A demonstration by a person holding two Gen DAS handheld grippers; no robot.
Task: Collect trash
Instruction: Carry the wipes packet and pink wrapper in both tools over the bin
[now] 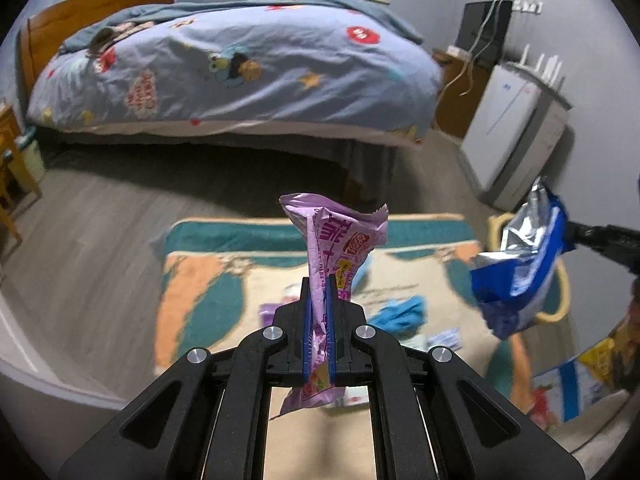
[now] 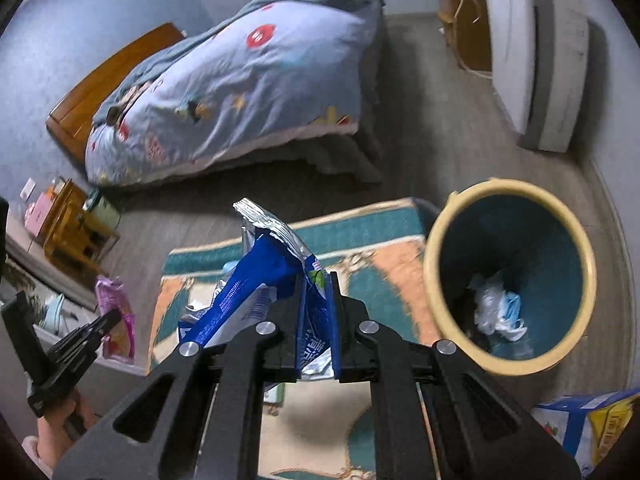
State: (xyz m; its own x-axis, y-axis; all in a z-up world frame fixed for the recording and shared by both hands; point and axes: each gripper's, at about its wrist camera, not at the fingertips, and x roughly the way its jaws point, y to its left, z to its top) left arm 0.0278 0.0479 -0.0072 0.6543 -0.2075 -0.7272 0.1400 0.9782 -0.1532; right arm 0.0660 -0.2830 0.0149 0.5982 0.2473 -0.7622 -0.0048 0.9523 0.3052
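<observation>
My left gripper [image 1: 319, 280] is shut on a pink snack wrapper [image 1: 340, 236] and holds it upright above the rug. My right gripper [image 2: 316, 280] is shut on a blue and silver foil bag [image 2: 264, 276], which also shows in the left wrist view [image 1: 520, 264]. A round bin [image 2: 436, 280] with a cream rim and teal inside stands right of the right gripper, with crumpled white and blue trash [image 2: 500, 308] at its bottom. The pink wrapper [image 2: 116, 316] and left gripper show at the left of the right wrist view.
A patterned teal, orange and cream rug [image 1: 224, 280] holds loose litter, including blue scraps [image 1: 400, 314]. A bed [image 1: 240, 76] with a blue cartoon quilt stands behind. A white appliance [image 1: 512, 132] stands at the right wall. A printed box [image 2: 580, 424] lies near the bin. A wooden nightstand [image 2: 72, 236] is at left.
</observation>
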